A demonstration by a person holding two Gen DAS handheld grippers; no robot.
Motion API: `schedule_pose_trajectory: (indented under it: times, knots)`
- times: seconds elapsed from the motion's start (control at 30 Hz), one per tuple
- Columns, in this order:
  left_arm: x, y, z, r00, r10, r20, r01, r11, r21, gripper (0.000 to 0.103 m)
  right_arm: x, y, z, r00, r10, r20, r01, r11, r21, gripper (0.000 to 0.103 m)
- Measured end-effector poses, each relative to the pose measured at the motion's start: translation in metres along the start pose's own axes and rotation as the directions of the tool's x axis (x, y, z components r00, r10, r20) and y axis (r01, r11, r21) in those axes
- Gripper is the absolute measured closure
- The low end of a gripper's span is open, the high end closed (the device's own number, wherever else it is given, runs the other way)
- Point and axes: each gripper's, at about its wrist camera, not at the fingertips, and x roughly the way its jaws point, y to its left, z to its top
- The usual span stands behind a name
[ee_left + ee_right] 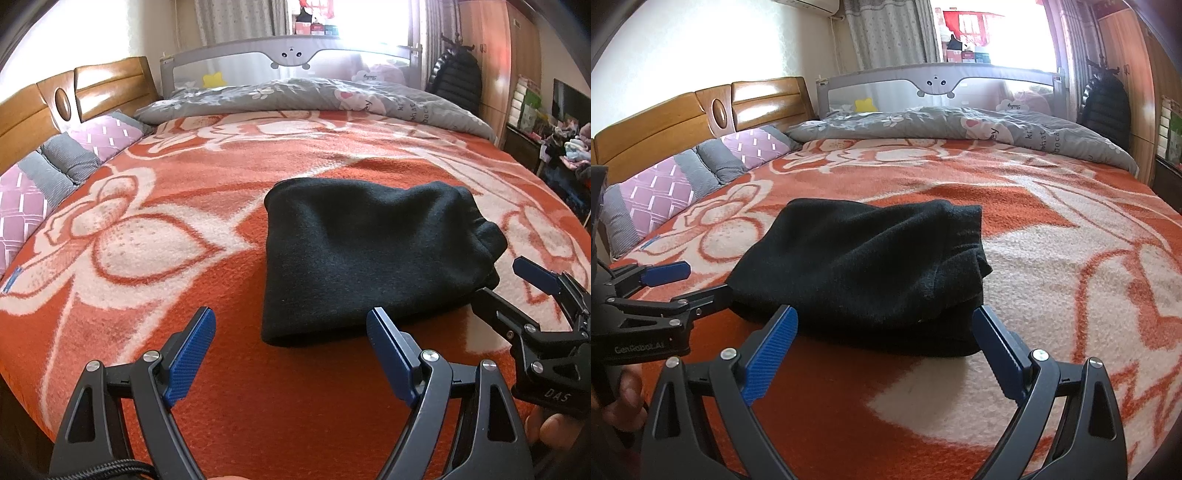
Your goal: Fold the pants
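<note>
The black pants (365, 254) lie folded into a compact bundle on the orange and white flowered blanket (147, 229); they also show in the right wrist view (864, 273). My left gripper (291, 317) is open and empty, just short of the bundle's near left edge. My right gripper (886, 314) is open and empty, its jaws spread at the bundle's near edge. In the left wrist view the right gripper (498, 277) sits at the bundle's right end. In the right wrist view the left gripper (705, 277) sits at the bundle's left end.
Purple and grey pillows (55, 170) line the wooden headboard (48, 99) on the left. A grey patterned duvet (314, 96) lies across the far side before a grey bed rail (291, 51). A wardrobe and cluttered shelves (535, 103) stand at the right.
</note>
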Motion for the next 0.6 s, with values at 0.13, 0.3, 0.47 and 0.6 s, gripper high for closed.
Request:
schedule_pose_trajectory:
  times: [0.13, 0.3, 0.47, 0.6]
  knots:
    - [0.002, 0.001, 0.004, 1.0, 0.0, -0.007, 0.0, 1.0, -0.003, 0.019, 0.0, 0.0, 0.0, 1.0, -0.002, -0.001, 0.002, 1.0, -0.001, 0.007]
    - [0.004, -0.002, 0.013, 1.0, -0.015, -0.016, 0.015, 1.0, 0.0, 0.019, 0.001, -0.002, 0.003, 1.0, -0.004, 0.002, 0.004, 1.0, -0.003, 0.007]
    - [0.006, -0.006, 0.025, 1.0, -0.011, -0.007, 0.011, 1.0, 0.014, 0.019, 0.002, -0.005, 0.005, 1.0, -0.014, -0.006, 0.014, 1.0, -0.001, 0.007]
    - [0.012, -0.007, 0.028, 0.999, -0.019, -0.037, 0.02, 1.0, 0.016, 0.019, 0.006, -0.009, 0.009, 1.0, -0.022, -0.018, 0.022, 1.0, 0.008, 0.007]
